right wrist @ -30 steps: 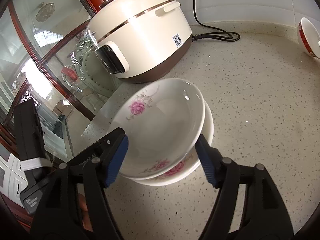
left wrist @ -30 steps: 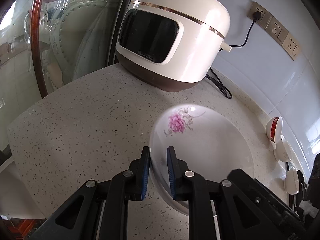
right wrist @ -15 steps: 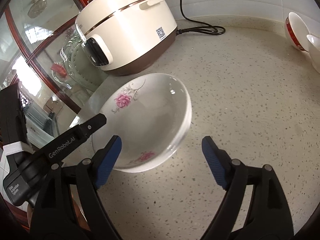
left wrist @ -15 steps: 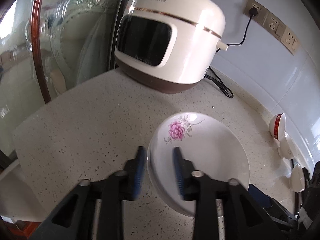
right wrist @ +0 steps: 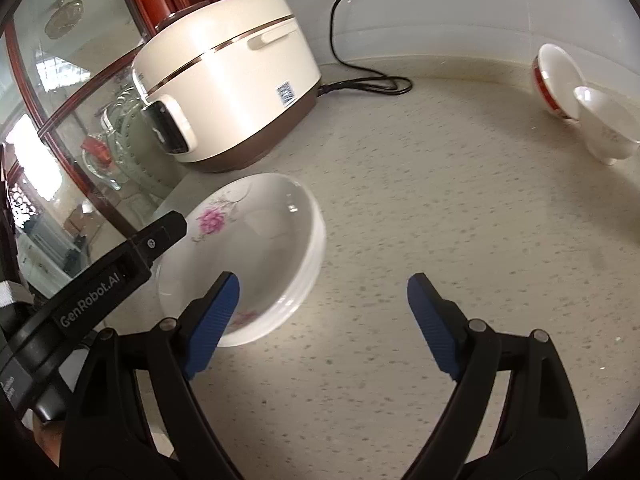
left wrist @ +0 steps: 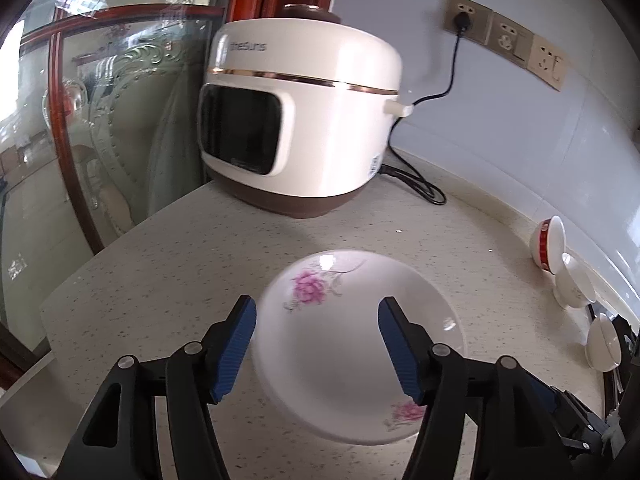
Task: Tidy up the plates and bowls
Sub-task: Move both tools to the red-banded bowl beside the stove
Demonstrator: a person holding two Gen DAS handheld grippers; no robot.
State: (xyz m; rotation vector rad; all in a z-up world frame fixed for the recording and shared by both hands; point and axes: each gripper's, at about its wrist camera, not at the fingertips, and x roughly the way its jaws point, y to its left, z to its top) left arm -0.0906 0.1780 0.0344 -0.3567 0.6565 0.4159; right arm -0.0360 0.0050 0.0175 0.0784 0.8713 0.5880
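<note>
A stack of white plates with pink flowers (left wrist: pixel 352 344) (right wrist: pixel 256 248) rests on the speckled counter (right wrist: pixel 460 240). My left gripper (left wrist: pixel 316 340) hovers over the stack's near rim, its jaws opening, the blue pads clear of the plates. My right gripper (right wrist: pixel 320 312) stands just right of the stack, jaws opening, with only bare counter between them; its left pad overlaps the plate rim in the picture. Small bowls, one red-banded (left wrist: pixel 546 240) (right wrist: pixel 554 80) and white ones (left wrist: pixel 574 286) (right wrist: pixel 604 128), lean at the wall on the right.
A cream rice cooker (left wrist: pixel 296 120) (right wrist: pixel 228 84) stands behind the plates, its black cord (left wrist: pixel 416 184) trailing to wall sockets (left wrist: pixel 508 40). A glass cabinet with a red wood frame (left wrist: pixel 60 120) borders the counter's left edge. Another white bowl (left wrist: pixel 604 344) sits far right.
The left gripper was shut on the plate's rim; it has let go, opened wide and drawn back upward. The right gripper has opened further and shifted right, off the stack. The plates now lie on the counter.
</note>
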